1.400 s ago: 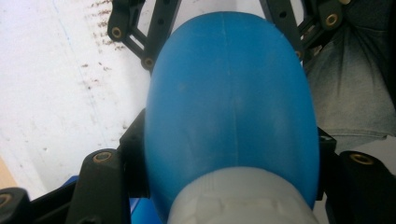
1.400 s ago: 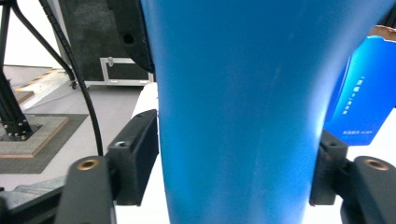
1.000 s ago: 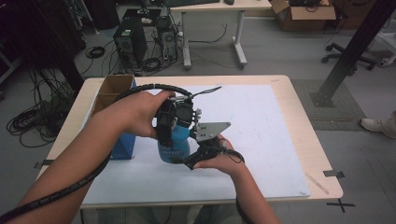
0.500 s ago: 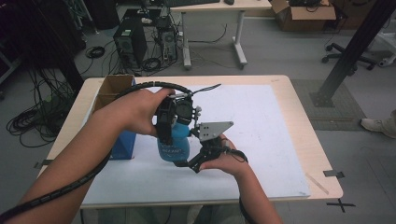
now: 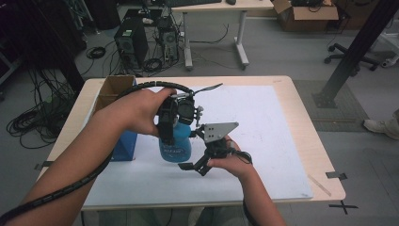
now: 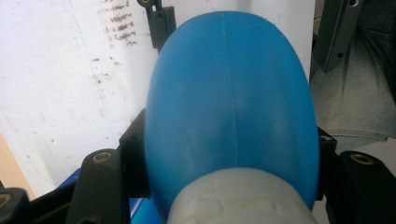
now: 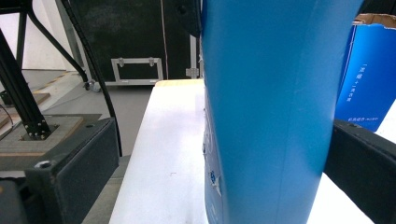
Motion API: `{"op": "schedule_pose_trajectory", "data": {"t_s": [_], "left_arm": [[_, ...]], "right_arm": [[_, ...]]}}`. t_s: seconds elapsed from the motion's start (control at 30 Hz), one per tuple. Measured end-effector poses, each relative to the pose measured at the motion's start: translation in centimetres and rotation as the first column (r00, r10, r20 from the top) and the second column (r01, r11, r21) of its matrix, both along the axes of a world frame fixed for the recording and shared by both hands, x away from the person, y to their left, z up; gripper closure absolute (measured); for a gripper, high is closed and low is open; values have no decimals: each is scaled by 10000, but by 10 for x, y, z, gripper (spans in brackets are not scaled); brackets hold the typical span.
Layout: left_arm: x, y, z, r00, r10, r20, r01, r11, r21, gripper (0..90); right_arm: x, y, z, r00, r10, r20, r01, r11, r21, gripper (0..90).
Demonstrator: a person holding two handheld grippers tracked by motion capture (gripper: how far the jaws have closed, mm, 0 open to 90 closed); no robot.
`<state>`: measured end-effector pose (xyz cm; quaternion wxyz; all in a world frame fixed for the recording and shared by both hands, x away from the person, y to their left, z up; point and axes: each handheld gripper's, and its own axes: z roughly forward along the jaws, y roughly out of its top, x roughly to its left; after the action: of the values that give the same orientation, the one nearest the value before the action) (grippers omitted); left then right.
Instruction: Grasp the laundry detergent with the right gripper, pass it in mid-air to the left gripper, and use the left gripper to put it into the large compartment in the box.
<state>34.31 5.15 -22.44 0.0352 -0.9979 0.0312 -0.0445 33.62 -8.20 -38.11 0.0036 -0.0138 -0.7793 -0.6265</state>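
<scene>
A blue plastic bottle [image 5: 175,149] with a pale neck stands upright over the white sheet [image 5: 268,127], near the table's middle. My left gripper [image 5: 173,128] comes down from above and is shut on the blue bottle [image 6: 229,93] at its shoulder, one jaw on each side. My right gripper [image 5: 194,167] sits low at the bottle's right, near its base. In the right gripper view the blue bottle [image 7: 271,107] stands between the open jaws, with a wide gap to the left jaw; the right jaw is close against it.
A blue cardboard box [image 5: 123,141] with an open brown top stands just left of the bottle, and the same box [image 7: 369,79] shows behind it in the right gripper view. The wooden table [image 5: 306,141] edge runs along the right.
My right gripper has slid a little lower and leftward, closer around the bottle's base. The left gripper and the bottle have hardly moved.
</scene>
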Motion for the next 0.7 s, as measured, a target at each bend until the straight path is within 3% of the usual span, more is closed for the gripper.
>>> {"op": "schedule_pose_trajectory", "data": {"t_s": [0.43, 0.7], "left_arm": [[4, 2, 5, 9999, 137, 11, -137, 9999, 48, 386], [8, 6, 12, 9954, 959, -17, -959, 9954, -51, 386]], "right_arm": [[3, -24, 6, 9999, -106, -74, 107, 9999, 107, 0], [4, -48, 20, 9997, -246, 82, 249, 9993, -280, 0]]}}
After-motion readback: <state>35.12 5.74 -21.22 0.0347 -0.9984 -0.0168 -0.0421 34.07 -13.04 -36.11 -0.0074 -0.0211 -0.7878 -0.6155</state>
